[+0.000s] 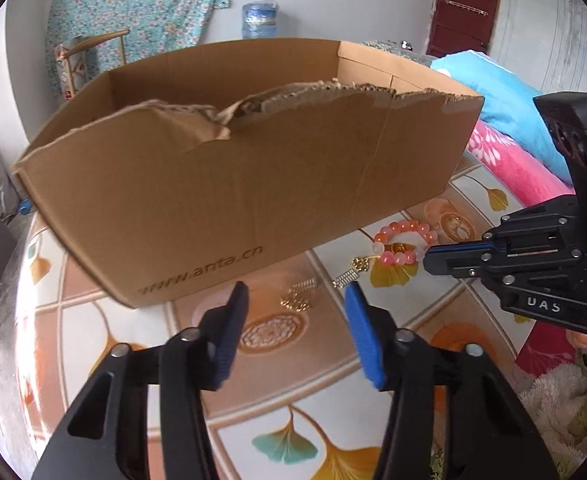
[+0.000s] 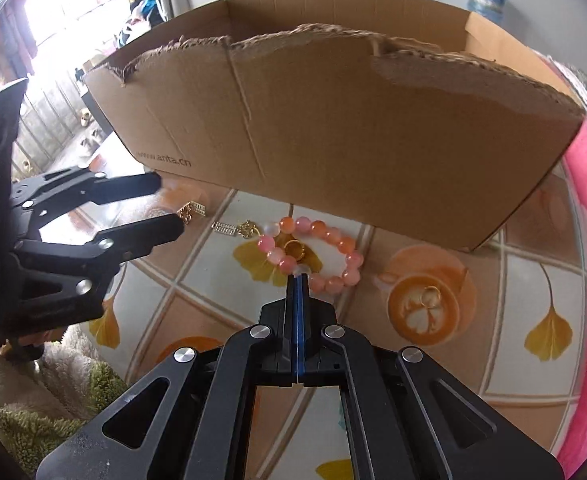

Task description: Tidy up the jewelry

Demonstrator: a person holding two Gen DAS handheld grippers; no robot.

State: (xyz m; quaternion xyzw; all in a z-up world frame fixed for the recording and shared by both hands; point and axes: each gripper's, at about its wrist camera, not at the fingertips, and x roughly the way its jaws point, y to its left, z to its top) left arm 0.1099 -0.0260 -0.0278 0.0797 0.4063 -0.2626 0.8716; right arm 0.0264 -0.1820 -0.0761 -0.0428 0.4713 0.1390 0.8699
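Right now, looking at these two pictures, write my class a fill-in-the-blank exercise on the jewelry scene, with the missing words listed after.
1. The bead bracelet lies on the patterned cloth in front of a torn ____ box.
2. The beads of the bracelet are mostly ____ and orange.
3. The right gripper has its jaws ____, tips at the bracelet.
4. A small gold ____ lies inside the loop of the bracelet.

Missing words: cardboard; pink; shut; ring
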